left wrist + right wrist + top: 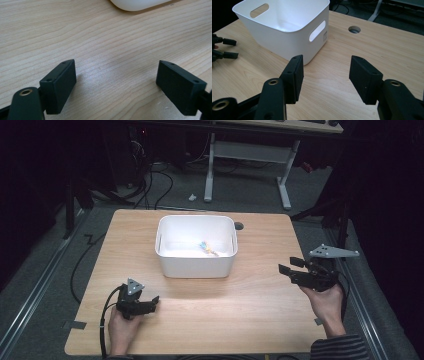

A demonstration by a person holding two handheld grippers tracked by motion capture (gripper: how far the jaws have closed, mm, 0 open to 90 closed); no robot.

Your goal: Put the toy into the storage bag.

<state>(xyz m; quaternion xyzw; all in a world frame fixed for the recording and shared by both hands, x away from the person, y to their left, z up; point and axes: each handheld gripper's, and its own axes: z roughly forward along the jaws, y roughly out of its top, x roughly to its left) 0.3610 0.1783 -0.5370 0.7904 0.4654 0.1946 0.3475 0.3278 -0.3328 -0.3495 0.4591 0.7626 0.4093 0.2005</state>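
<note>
The left hand-held gripper (152, 302) sits low on the tabletop (250, 310), at about 7 o'clock from the white bin (196, 262). A hand (121, 327) holds it from below. Its jaws are wide apart with nothing between them, and they point toward 3 o'clock. In the left gripper view the two black fingers (60, 85) hang just over bare wood, and the bin's round bottom edge (140, 5) peeks in at 12 o'clock.

The white bin stands in the middle of the tabletop, a bit toward the far side. It has a cut-out handle (317, 30) in its side. Something small and colourful (207, 247) lies inside on the bottom; what it is cannot be told.

A round hole (238, 226) in the tabletop sits just beside the bin, at about 2 o'clock from it.

The right hand-held gripper (287, 265) is at about 4 o'clock from the bin, well apart from it. A hand (327, 300) with a striped sleeve (340, 347) holds it. Its jaws are open about halfway, holding nothing, and they point toward the bin.
</note>
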